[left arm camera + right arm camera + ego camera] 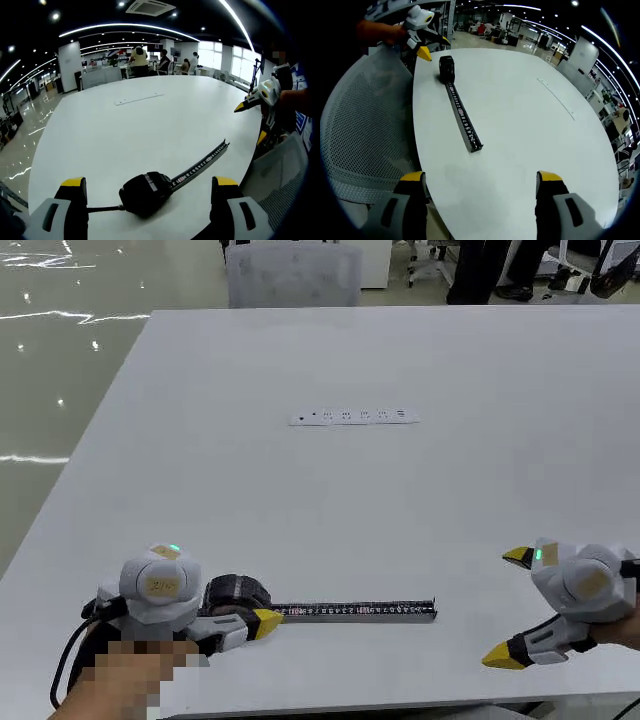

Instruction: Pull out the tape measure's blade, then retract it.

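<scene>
In the head view the left gripper sits at the near-left of the white table. One yellow tip lies on the near side of the tape measure, and the black case lies in its mouth. The blade runs out flat from the case toward the right gripper, and its end stops well short of it. The right gripper's jaws are spread, with nothing between them. A white label strip lies far ahead of both grippers.

In the left gripper view the left gripper has its jaws wide apart. The tape measure rests on the table between them, and neither jaw touches it. The blade leads forward and right toward the right gripper, which is held up off the table's edge.

In the right gripper view the right gripper is agape and empty, with bare table between its tips. The blade points back at it — hook end nearest — and the case lies at the far end, just beside the left gripper. A mesh chair stands to the left of the jaws.
</scene>
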